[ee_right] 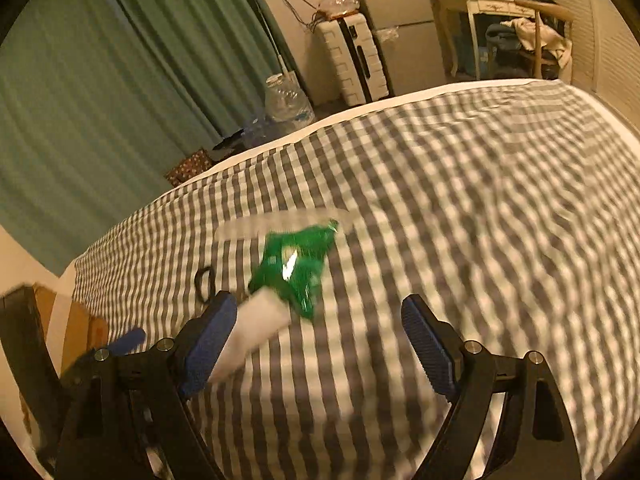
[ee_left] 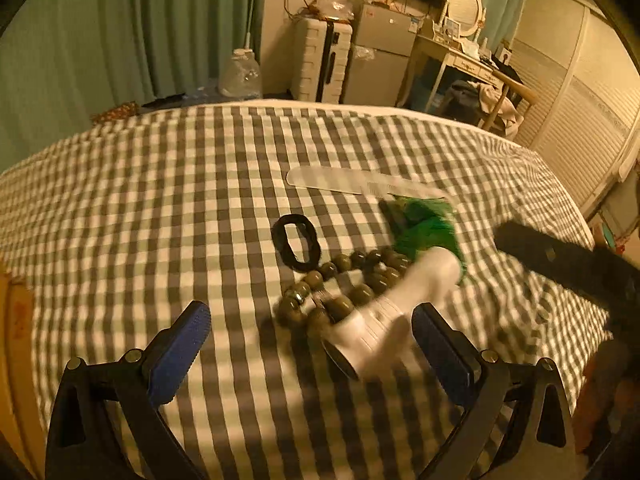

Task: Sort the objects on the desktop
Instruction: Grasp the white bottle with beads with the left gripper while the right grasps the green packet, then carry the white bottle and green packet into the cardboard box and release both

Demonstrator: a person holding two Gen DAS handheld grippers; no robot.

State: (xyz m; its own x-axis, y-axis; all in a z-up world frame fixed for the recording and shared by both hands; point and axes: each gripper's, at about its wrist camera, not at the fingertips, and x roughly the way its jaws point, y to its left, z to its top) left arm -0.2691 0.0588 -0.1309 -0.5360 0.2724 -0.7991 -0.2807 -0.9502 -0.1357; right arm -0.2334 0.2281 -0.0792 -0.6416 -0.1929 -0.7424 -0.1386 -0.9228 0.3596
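On the grey-and-white checked cloth (ee_left: 160, 200) lie a white comb (ee_left: 340, 182), a black hair tie (ee_left: 296, 246), a string of dark round beads (ee_left: 340, 280), a green foil packet (ee_left: 428, 228) and a white tube (ee_left: 392, 312). My left gripper (ee_left: 310, 344) hangs open just above the cloth, near the tube and beads, with nothing between its fingers. In the right wrist view my right gripper (ee_right: 316, 340) is open too; the white tube (ee_right: 256, 324) and green packet (ee_right: 296, 268) lie just beyond its left finger (ee_right: 208, 344). The beads are hidden there.
The right gripper's black body (ee_left: 568, 264) crosses the right side of the left wrist view. A cardboard box (ee_right: 76, 328) stands at the cloth's left edge. Beyond the far edge are green curtains (ee_left: 120, 40), a white suitcase (ee_left: 320, 60), a water jug (ee_left: 240, 76) and a desk (ee_left: 460, 60).
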